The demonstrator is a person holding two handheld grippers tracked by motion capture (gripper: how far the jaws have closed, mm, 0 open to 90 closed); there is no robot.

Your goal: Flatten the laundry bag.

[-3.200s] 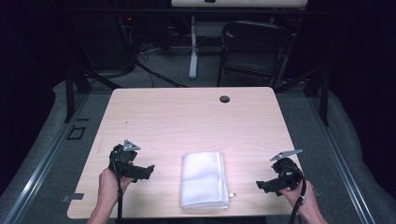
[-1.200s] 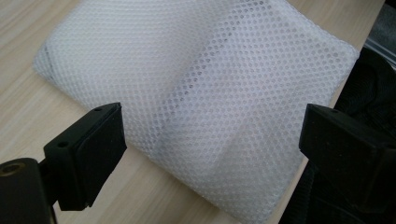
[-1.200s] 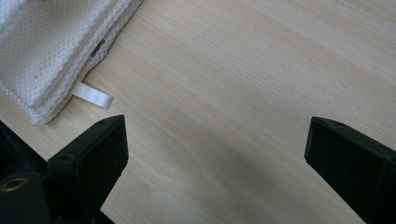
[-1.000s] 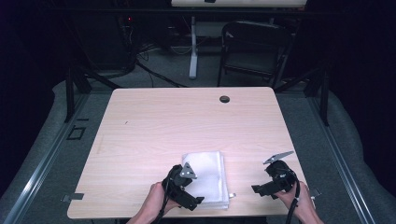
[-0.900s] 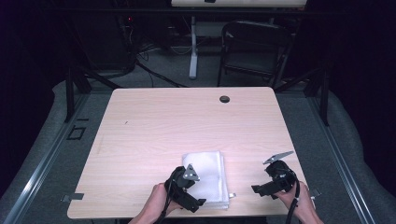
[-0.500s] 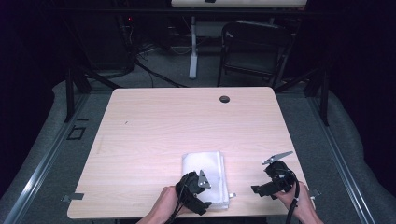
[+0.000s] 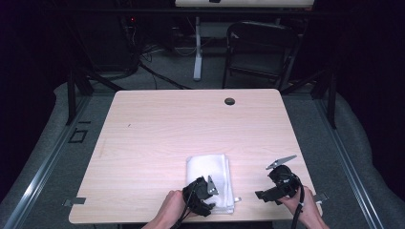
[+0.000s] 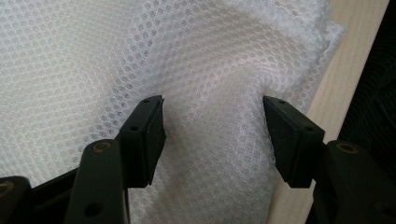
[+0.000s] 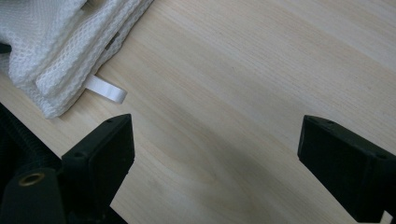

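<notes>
Towel (image 7: 210, 179): white, folded in layers; lying near the table's (image 7: 157, 143) near edge, a little right of middle; apart from everything except the left gripper.
Weave: open honeycomb mesh, plain in the left gripper view (image 8: 140, 56); likely grippy rather than slippery.
Weight: judged light; nothing fragile about it.
Stiffness: soft and limp; already bunching into a ridge between the pads; likely to sag and unfold if lifted by one layer alone.
Long axis: running near to far across the table; short sides facing near and far; flat, no tilt.
Loop (image 9: 106, 90): small white tag poking out from the near right corner; pointing right toward the right gripper.
Layer edges: stacked and showing along the right side (image 9: 70, 51); fold apparently on the left, though hard to tell.
Left gripper (image 7: 204, 195): down on the near left part of the towel; jaws half-wide and just been closing; cloth gathered between them, pads (image 8: 149, 135) touching the cloth at its ridge, not yet clamping.
Right gripper (image 7: 263, 194): wide, holding nothing; hovering over bare wood right of the towel, near its corner.
Best hold: a near corner, pinching all layers together; second pinch at the near right corner by the loop would keep it from drooping.
Risk: catching only the top layer, so the fold opens.
</notes>
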